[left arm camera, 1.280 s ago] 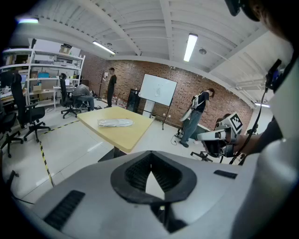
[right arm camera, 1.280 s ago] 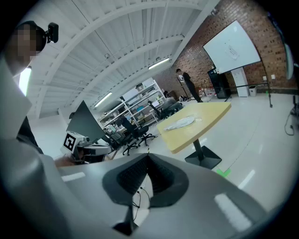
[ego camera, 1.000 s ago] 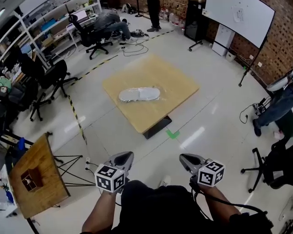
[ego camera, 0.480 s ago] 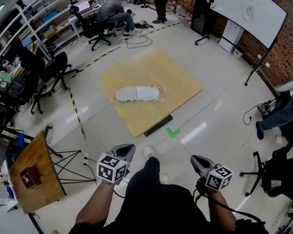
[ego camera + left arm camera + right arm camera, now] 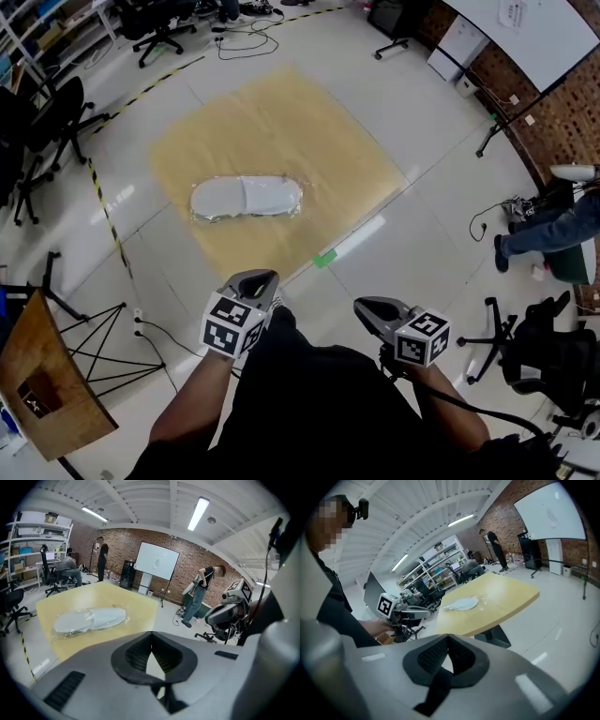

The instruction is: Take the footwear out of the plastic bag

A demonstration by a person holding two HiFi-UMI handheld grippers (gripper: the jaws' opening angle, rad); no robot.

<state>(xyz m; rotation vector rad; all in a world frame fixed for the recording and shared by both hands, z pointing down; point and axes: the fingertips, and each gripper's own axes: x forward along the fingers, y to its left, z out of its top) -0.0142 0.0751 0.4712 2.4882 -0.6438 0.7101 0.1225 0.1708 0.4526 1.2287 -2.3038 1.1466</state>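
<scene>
A person stands on the glossy workshop floor [image 5: 412, 225] at the near edge of a square wooden table [image 5: 281, 122], a hand-held gripper in each fist and both pointed down and forward at the tabletop. The left gripper [image 5: 255, 277] has its jaws pressed together with nothing between them, and the right gripper [image 5: 366, 307] is likewise closed and empty. Each carries its cube of square markers just behind the jaws, and both hang over bare floor short of the table, well apart from the work. The white footwear [image 5: 246, 195] lies on the table's nearer half, laid lengthwise across it and still wrapped in the crinkled clear plastic bag [image 5: 204, 214], which rests flat on the wood with nothing touching it. From the left gripper view the bag [image 5: 89, 619] sits ahead and to the left of the closed jaws; from the right gripper view it appears small and far across the tabletop. A green tape mark [image 5: 324, 259] is stuck to the floor by the table's near corner, and yellow-and-black striped tape [image 5: 103, 202] runs along the floor to the left. A whiteboard [image 5: 525, 28] stands before the brick wall [image 5: 562, 103] at the far right, a person in jeans [image 5: 544, 234] stands at the right edge, and a small wooden table [image 5: 47, 375] stands at lower left.
</scene>
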